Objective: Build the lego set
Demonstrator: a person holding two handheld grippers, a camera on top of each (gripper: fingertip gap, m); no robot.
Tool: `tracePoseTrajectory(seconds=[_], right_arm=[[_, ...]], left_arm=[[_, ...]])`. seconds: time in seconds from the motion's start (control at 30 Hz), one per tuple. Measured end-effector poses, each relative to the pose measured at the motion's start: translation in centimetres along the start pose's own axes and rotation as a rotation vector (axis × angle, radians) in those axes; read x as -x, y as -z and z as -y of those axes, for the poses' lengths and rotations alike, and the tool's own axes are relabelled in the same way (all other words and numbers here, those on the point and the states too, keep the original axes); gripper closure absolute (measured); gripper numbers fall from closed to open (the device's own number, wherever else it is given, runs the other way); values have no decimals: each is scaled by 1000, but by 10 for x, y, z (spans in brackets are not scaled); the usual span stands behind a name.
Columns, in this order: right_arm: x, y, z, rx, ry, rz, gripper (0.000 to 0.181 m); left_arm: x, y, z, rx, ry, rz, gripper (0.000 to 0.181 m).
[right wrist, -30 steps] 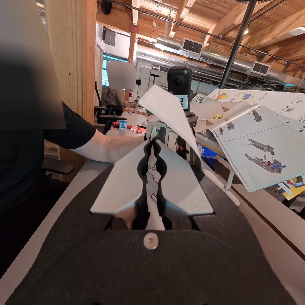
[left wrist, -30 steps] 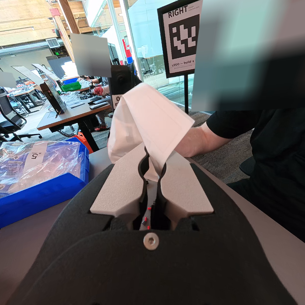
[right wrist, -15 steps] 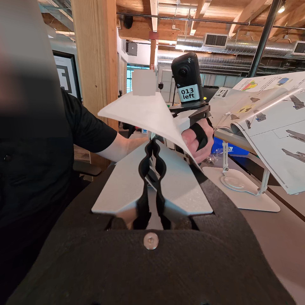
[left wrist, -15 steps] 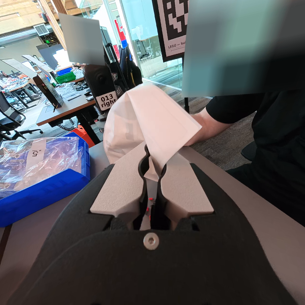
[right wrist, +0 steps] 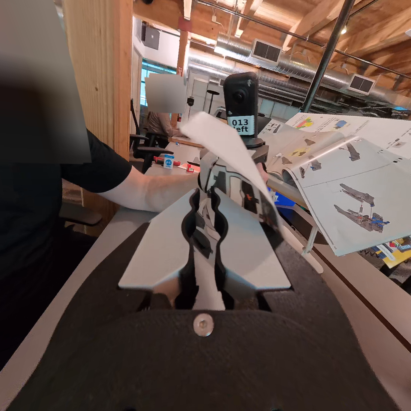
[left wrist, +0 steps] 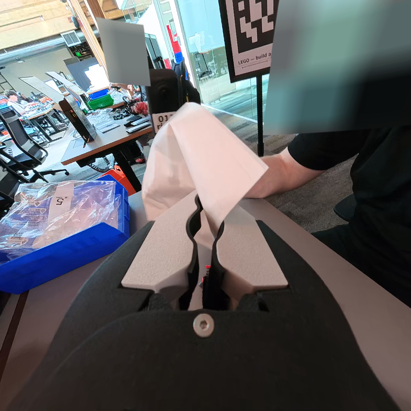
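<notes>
Blue plastic bin (left wrist: 66,249): on the grey bench (left wrist: 66,300), far left, holding clear plastic bags (left wrist: 62,209).
Left tool (left wrist: 208,222): fingers pressed together, pinching the white folded paper bag (left wrist: 200,160).
Right tool (right wrist: 203,198): fingers pinching the same bag (printed side showing), held above the bench between both tools.
Open instruction booklet (right wrist: 347,178): on a stand, right.

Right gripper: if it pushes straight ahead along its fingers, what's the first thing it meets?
The white paper sheet the right gripper is already shut on. Beyond the sheet stands the left gripper with its camera, probably next in line, though depth is unclear.
</notes>
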State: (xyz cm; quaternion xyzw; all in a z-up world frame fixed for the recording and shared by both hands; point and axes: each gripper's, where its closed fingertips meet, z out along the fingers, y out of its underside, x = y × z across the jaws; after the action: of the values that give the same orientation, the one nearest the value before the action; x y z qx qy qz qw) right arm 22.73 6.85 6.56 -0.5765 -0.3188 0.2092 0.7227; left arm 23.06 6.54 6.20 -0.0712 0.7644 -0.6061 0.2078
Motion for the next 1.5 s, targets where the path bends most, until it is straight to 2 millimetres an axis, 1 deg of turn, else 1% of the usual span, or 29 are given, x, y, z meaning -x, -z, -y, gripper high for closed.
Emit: tracePoseTrajectory(seconds=[0.03,0.1,0.2,0.4,0.83,1.07,1.23,1.3,1.33,1.5], right_arm=[[-1,1,0,5,15,-11,172],[-5,2,0,16,38,-50,176],[-5,1,0,16,47,-56,181],[-4,0,1,19,54,-62,179],[-4,1,2,1,26,-47,181],[-7,5,7,-27,17,-56,181],[-6,4,6,-1,49,-68,181],[-3,3,4,17,64,-58,174],[-4,3,3,20,67,-62,173],[-5,2,2,23,70,-69,180]], left_arm=[[2,0,0,-4,3,7,181],[2,1,1,-11,9,6,181],[0,-1,1,-12,8,-3,181],[1,-1,3,-22,8,7,181],[1,-2,2,-25,11,5,181],[2,-3,1,-28,17,4,181],[3,-2,3,-39,23,8,181],[4,-1,4,-45,28,8,181],[4,-2,4,-48,32,8,181],[2,-4,4,-61,41,-7,181]])
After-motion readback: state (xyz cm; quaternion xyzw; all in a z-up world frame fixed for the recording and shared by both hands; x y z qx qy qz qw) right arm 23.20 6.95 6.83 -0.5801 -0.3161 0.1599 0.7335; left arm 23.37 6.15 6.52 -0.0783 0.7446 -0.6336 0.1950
